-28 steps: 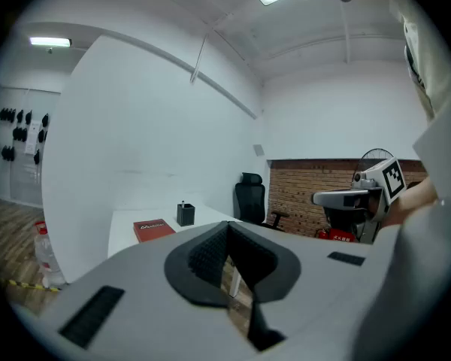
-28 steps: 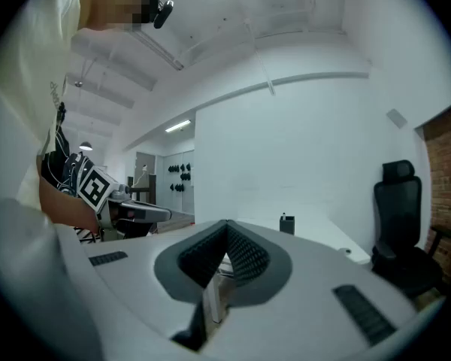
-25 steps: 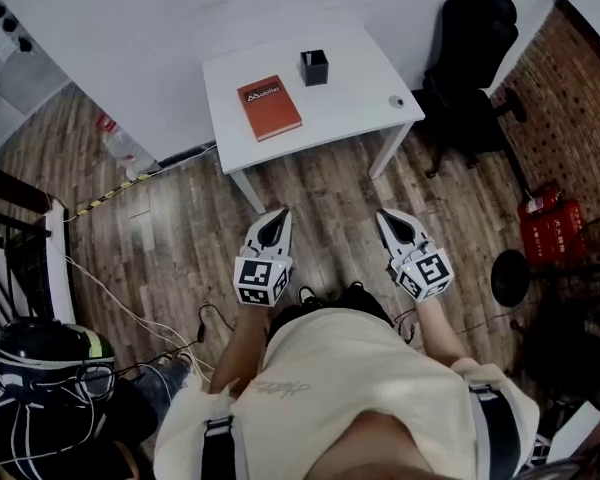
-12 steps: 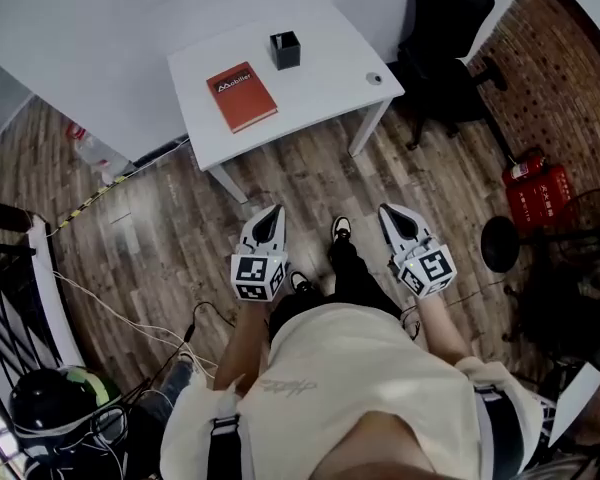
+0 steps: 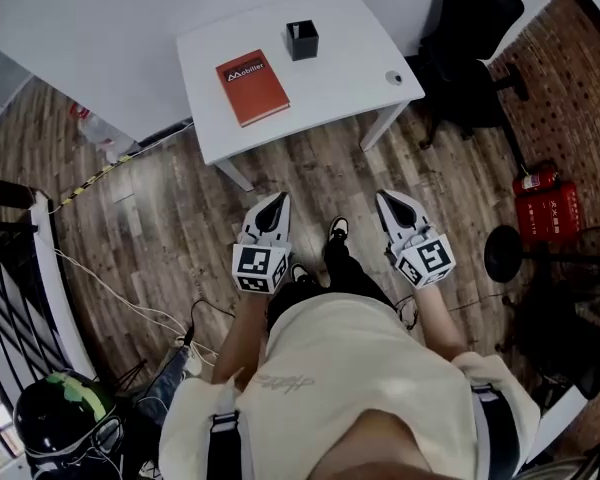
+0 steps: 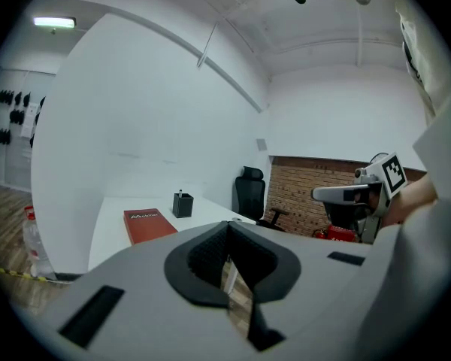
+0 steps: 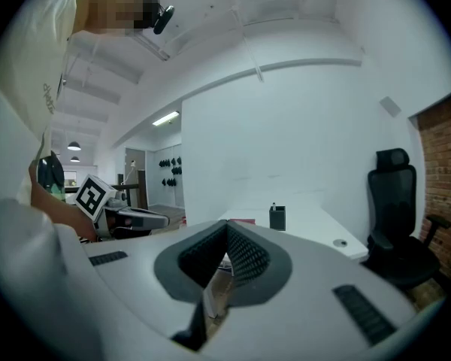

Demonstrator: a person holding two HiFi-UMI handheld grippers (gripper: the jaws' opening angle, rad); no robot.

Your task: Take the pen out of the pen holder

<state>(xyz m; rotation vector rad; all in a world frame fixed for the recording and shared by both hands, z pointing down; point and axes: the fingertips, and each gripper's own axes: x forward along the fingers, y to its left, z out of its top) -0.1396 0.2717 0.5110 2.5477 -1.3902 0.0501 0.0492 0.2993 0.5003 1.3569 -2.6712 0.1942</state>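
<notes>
Standing well back from the tabletop [image 5: 340,78], nothing is done yet: the pen [image 7: 273,204] sits in the holder [image 5: 302,40] on the far side. Left gripper [image 5: 276,204] and right gripper [image 5: 388,204] are both pressed together and empty, with the whole reach left.

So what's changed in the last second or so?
The person stepped toward the table; a shoe now shows between the left gripper and right gripper. Nothing grabbed or let go: both stay shut and empty. Book and pen holder unmoved.
</notes>
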